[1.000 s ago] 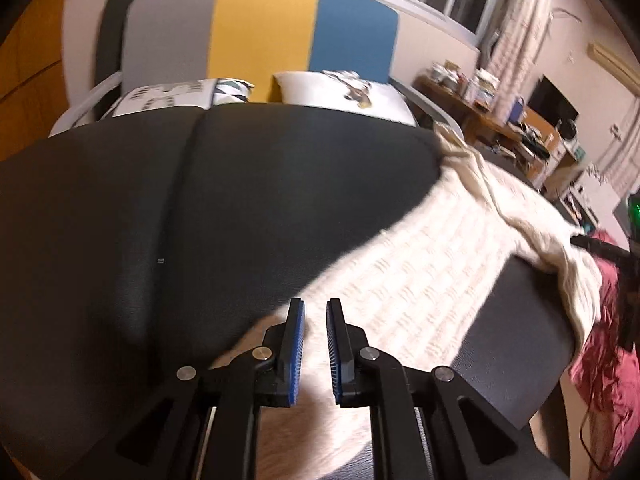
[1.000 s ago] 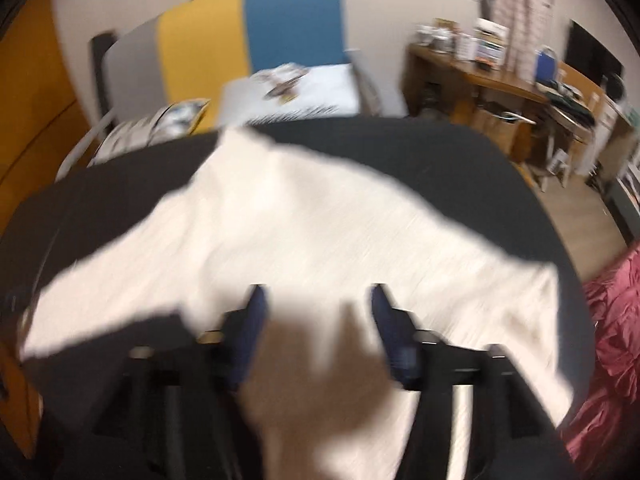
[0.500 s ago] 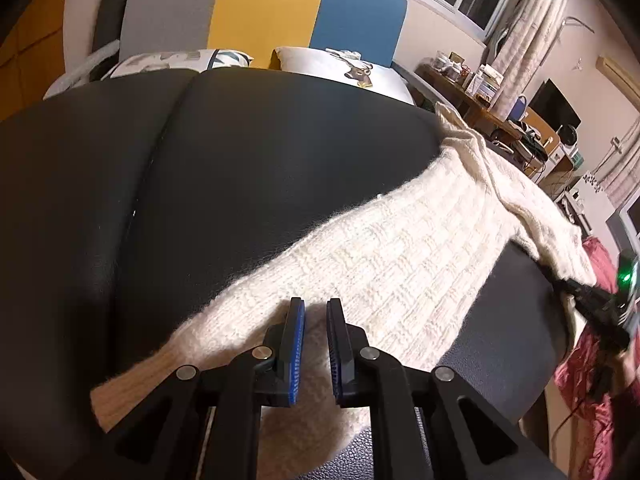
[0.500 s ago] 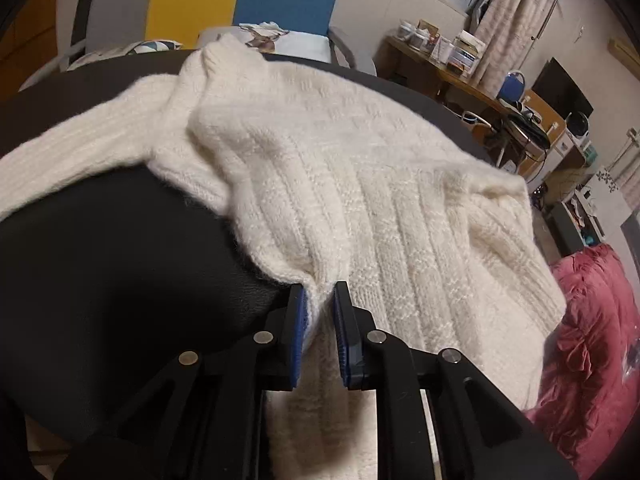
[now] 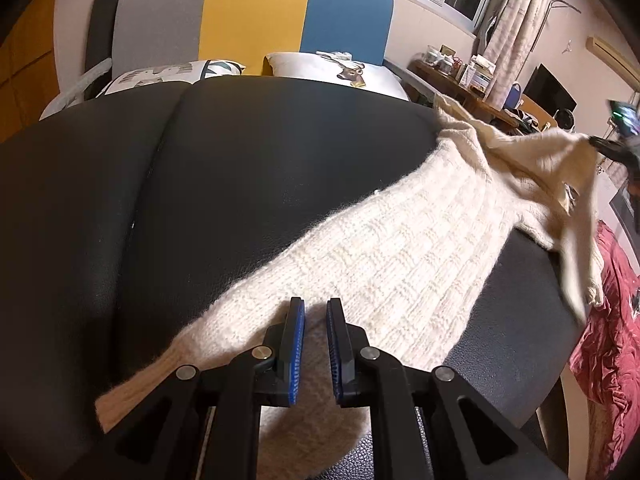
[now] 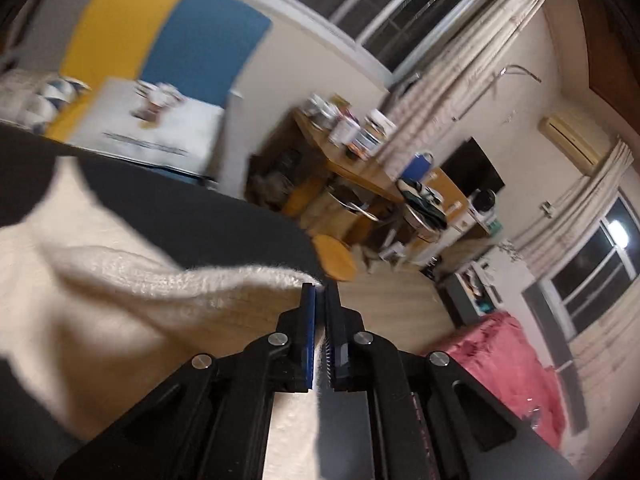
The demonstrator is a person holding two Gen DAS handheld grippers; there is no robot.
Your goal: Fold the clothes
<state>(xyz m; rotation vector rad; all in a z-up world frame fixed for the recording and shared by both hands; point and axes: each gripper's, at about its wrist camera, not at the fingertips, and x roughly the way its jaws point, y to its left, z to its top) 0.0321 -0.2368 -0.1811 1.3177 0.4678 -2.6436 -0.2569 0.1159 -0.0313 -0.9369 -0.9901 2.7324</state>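
Observation:
A cream knit sweater (image 5: 400, 248) lies across a black padded surface (image 5: 240, 180), one sleeve stretched toward the near left. My left gripper (image 5: 316, 308) rests low on that sleeve, its jaws a narrow gap apart with knit between the blue pads. My right gripper (image 6: 320, 290) is shut on an edge of the sweater (image 6: 120, 288) and holds it lifted off the surface. In the left wrist view the right gripper (image 5: 608, 146) shows at the far right, with the raised corner of the sweater hanging from it.
A grey, yellow and blue headboard (image 5: 256, 16) and two pillows (image 5: 332, 68) stand at the back. A red blanket (image 6: 504, 364) lies right of the black surface. A cluttered wooden desk (image 6: 360, 168) and wooden floor (image 6: 392, 304) are beyond it.
The right gripper shut on the sweater's edge, then rose and swung right, lifting that edge. The sweater's right side came up off the surface. The left gripper stayed put.

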